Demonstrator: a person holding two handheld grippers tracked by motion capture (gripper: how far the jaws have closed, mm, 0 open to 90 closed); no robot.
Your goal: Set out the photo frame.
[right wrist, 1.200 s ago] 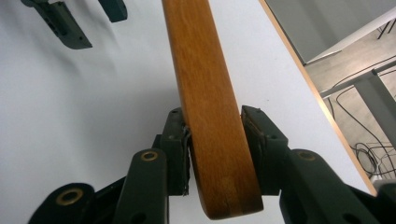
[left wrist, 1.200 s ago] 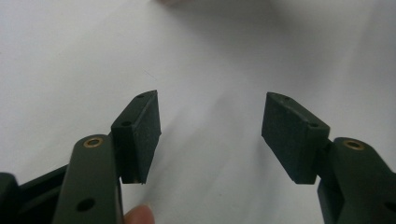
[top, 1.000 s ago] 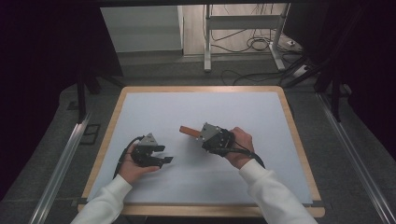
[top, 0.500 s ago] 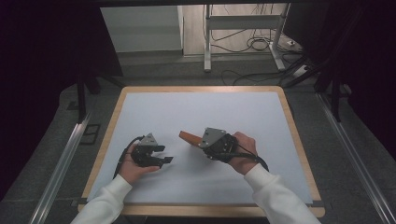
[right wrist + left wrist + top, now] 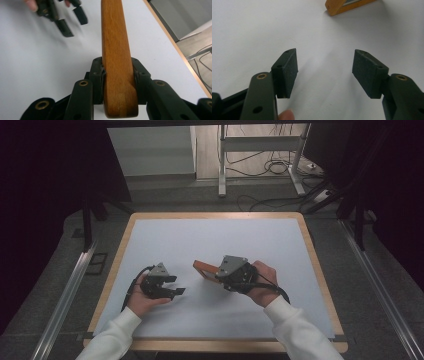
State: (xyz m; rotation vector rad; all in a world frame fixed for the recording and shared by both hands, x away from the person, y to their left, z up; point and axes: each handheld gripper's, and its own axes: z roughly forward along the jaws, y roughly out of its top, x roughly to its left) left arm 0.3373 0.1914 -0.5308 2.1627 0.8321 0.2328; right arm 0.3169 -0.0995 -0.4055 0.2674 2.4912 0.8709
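Both jaws of the right gripper [image 5: 119, 82] were clamped tight on the wooden piece [image 5: 116, 55], one pad on each flat side, the grain running straight away from the camera. It looked like a narrow frame edge-on, though I couldn't tell exactly what it was. Compared with a second earlier, I had swung that piece round: in the high view it had pointed off toward the left at about the same spot, and now the right gripper [image 5: 216, 275] held it [image 5: 204, 268] nearer the table's middle, one end tipped down close to the white sheet [image 5: 210, 240]. Whether it touched the sheet, I couldn't say.

Left gripper [image 5: 325, 72] hadn't budged at all. Its jaws stood wide apart with nothing between them, hovering low over the sheet, and a corner of the wooden piece [image 5: 342, 5] sat at the top of its view, well apart from the pads.

My read: the piece was being turned toward the left gripper [image 5: 177, 287] for a handover or a two-handed grip, so the open jaws were just waiting.
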